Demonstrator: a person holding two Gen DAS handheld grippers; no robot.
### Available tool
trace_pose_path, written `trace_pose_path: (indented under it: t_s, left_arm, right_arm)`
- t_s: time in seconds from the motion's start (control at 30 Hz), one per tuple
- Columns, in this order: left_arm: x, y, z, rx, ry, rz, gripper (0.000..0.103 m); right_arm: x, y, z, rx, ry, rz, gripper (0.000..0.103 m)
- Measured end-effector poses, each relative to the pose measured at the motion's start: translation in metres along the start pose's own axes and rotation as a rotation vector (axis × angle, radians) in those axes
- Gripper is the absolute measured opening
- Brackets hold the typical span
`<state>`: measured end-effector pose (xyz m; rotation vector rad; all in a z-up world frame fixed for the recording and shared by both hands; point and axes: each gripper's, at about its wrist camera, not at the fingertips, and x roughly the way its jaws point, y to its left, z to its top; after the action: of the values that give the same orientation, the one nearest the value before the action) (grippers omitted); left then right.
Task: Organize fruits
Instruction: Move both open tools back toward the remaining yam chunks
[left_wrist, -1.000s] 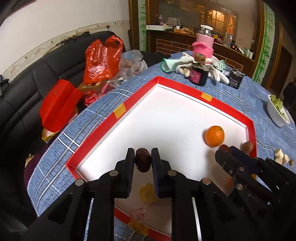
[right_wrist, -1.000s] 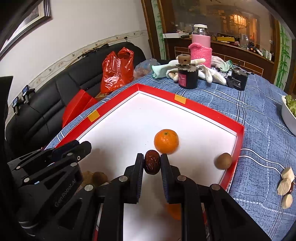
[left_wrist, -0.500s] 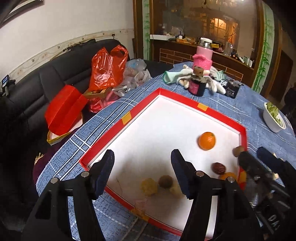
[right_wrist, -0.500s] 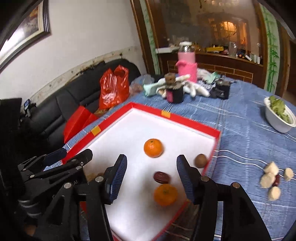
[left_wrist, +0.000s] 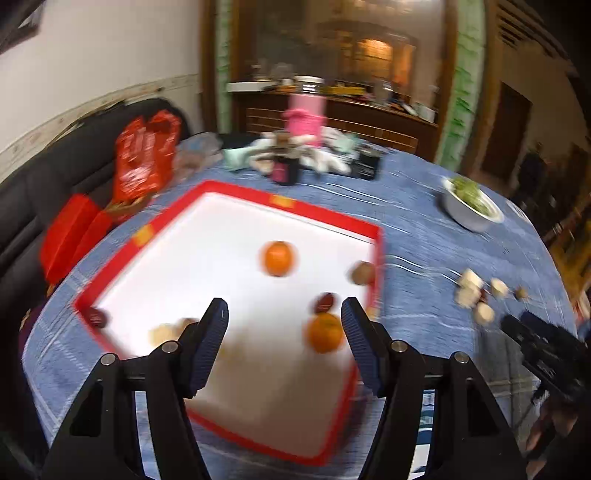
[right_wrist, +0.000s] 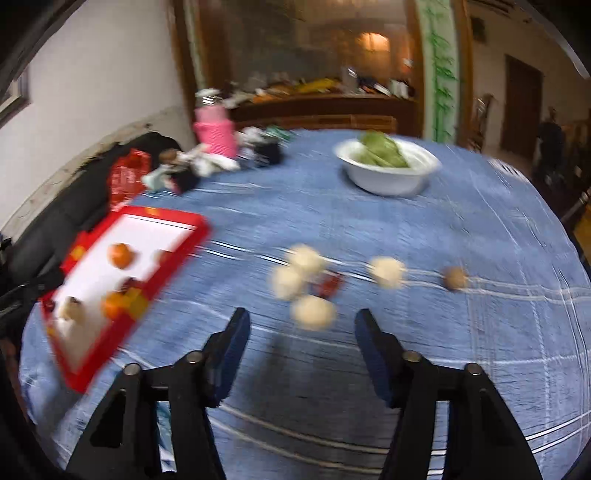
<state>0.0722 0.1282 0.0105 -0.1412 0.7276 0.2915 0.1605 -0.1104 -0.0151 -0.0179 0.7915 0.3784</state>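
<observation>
Both views are smeared with motion blur. The left tongs (left_wrist: 284, 325) are standing spread with nothing between the pads, hanging over the near part of the red-rimmed tray (left_wrist: 376, 258) that is lying on the blue checked worktop (left_wrist: 424, 229). Inside the tray, one orange (left_wrist: 277, 257) is sitting near the middle and a second orange (left_wrist: 325, 332) is lying close to the near right edge, just beside the left tongs' right finger (left_wrist: 360, 343) in the picture. A dark red date (left_wrist: 325, 301) is resting just behind that second orange, and a brown round fruit (left_wrist: 362, 272) is sitting against the tray's right rim. Another dark fruit (left_wrist: 96, 316) is lying in the tray's left corner, with a pale blurred piece (left_wrist: 162, 332) near it.

The right tongs (right_wrist: 301, 334) are also gaping apart and gripping nothing, pointing down at the bare cloth to the right of the tray. Just ahead of them a cluster of pale lumps (right_wrist: 313, 312) is lying on the worktop, with a small red piece (right_wrist: 330, 284) among them; a further pale lump (right_wrist: 386, 271) and a brown round fruit (right_wrist: 455, 277) are lying off to the right. A white bowl (right_wrist: 388, 177) holding green pieces is standing farther back, and a pink jar (right_wrist: 216, 133) is standing among clutter at the far edge.
</observation>
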Motion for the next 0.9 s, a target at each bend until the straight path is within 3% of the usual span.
trace_pose_path:
  t_s: [0.27, 0.43, 0.57, 0.9]
  left_arm:
    - [0.01, -0.045, 0.0, 0.092, 0.014, -0.048, 0.063]
    - [0.015, -0.055, 0.005, 0.099, 0.018, -0.055, 0.063]
    - [0.025, -0.069, 0.01, 0.104, 0.034, -0.078, 0.063]
    - [0.052, -0.148, 0.006, 0.233, 0.085, -0.203, 0.062]
  right_arm:
    - [0.028, -0.007, 0.004, -0.053, 0.036, 0.014, 0.057]
    - [0.056, 0.004, 0.008, -0.062, 0.125, 0.026, 0.039]
    - [0.058, -0.002, 0.01, -0.037, 0.119, 0.025, 0.031]
    - [0.017, -0.032, 0.008, 0.031, 0.05, 0.03, 0.03]
